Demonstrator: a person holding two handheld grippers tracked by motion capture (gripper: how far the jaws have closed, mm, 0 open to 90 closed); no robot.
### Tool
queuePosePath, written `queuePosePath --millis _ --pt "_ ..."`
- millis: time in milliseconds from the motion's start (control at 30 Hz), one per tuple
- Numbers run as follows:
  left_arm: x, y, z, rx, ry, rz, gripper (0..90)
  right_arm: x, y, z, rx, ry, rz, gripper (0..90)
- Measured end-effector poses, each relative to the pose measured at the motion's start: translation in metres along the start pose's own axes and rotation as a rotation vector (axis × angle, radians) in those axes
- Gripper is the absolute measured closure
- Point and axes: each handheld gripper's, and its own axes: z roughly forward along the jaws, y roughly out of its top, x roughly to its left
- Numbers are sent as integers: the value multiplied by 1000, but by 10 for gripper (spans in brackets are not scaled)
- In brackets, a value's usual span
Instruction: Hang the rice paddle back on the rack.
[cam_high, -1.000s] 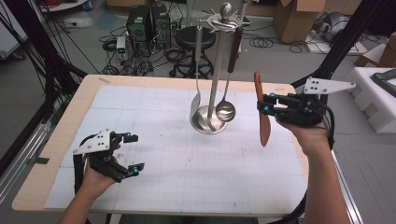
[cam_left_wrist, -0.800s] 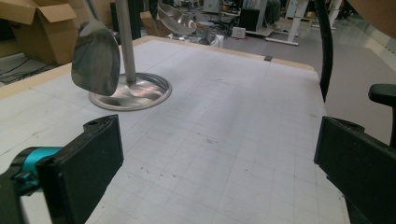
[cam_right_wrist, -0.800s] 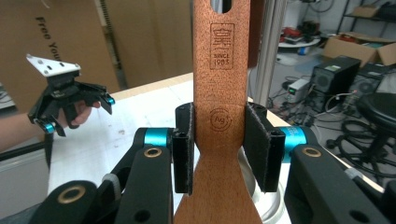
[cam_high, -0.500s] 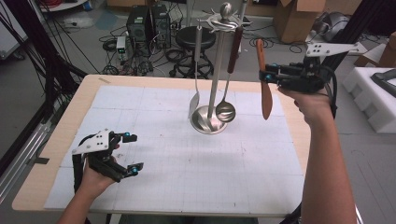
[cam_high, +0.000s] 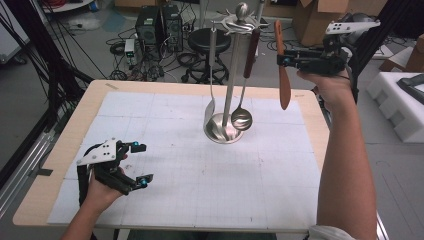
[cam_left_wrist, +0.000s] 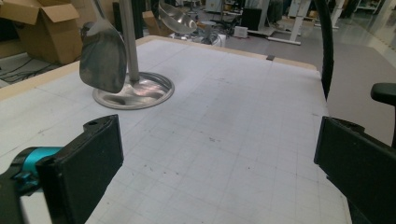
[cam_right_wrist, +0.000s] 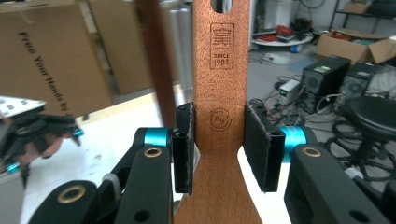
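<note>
Holding my wooden spatula (cam_right_wrist: 219, 93) pinched in the right gripper (cam_right_wrist: 219, 149), its top cut off, left gripper (cam_high: 131, 164) spread near the table's (cam_high: 60, 200) front left corner.

Left gripper (cam_high: 135, 167) sits low over the near-left part of the table, close to the near edge, hand (cam_high: 102, 187) wrapped around its body, forearm coming up from the bottom edge of the high view. Its jaws stand wide apart, nothing between them, pointing across the table toward the middle.

Right arm is stretched way out along the right edge, forearm long and nearly straight, hand (cam_high: 330, 82) raised high above the far-right corner. Right gripper (cam_high: 283, 60) is held level, pointing left, grey plate on top. In the right gripper view its pads (cam_right_wrist: 184, 149) are clamped on both sides of a flat wooden handle.
</note>
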Motion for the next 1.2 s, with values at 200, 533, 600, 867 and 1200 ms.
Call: queuePosePath --millis 200,533,600,867,1200 --pt "0 0 -1 -15 -9 -8 17 -11 2 8 1 -8 23 661" --pt "0 0 -1 -7 -1 -5 17 -19 8 21 4 9 29 661" --pt "0 0 -1 -6 -2 -6 17 -20 8 23 5 23 33 660" --pt "0 0 -2 -7 0 -11 17 -25 7 28 -21 62 52 661" --pt "0 -1 -1 -3 -2 -14 17 -26 6 36 3 83 50 660"
